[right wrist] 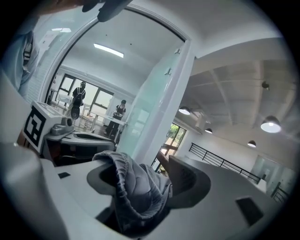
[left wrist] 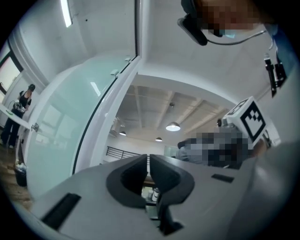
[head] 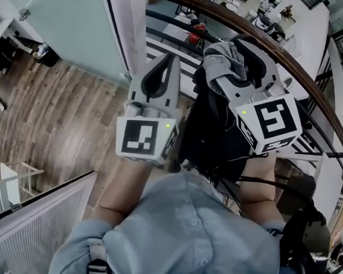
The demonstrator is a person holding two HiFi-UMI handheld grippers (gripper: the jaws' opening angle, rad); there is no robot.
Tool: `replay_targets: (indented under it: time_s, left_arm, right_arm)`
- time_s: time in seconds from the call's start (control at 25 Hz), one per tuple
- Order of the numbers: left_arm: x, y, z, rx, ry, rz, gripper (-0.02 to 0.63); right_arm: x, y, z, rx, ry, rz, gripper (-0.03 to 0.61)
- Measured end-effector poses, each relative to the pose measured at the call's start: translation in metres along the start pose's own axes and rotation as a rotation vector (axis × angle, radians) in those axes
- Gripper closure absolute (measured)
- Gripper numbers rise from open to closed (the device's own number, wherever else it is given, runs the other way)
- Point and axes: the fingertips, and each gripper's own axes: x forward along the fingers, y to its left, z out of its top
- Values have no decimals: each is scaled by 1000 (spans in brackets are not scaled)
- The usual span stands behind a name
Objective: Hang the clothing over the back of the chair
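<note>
A grey garment [head: 227,59] lies bunched over the tips of my right gripper [head: 236,51]. In the right gripper view the grey garment [right wrist: 136,187] drapes over one jaw and fills the gap of the right gripper [right wrist: 140,161], whose jaws stand wide apart, open. Below both grippers in the head view is a black shape [head: 217,134], chair back or dark fabric; I cannot tell which. My left gripper [head: 166,62] is held beside it at the left, shut with nothing in it. The left gripper [left wrist: 148,157] points out toward a glass wall and the ceiling.
A curved wooden handrail [head: 282,59] runs across the upper right, with a lower floor beyond it. A glass partition [head: 80,29] stands at the far left over the wood floor [head: 61,105]. A white mesh panel [head: 44,220] sits at the lower left. Two people [right wrist: 79,101] stand far off.
</note>
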Motion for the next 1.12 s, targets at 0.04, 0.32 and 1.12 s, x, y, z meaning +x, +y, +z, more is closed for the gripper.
replay_targets:
  time_s: [0.04, 0.32, 1.12]
  left_arm:
    - [-3, -6, 3, -9, -3, -15, 600]
    - [-20, -47, 7, -79, 39, -103, 597]
    - [15, -78, 6, -130, 86, -202, 385]
  right_arm:
    - [2, -2, 1, 1, -5, -6, 293]
    - [16, -7, 2, 32, -24, 4, 307]
    - [17, -22, 27, -72, -46, 92, 350]
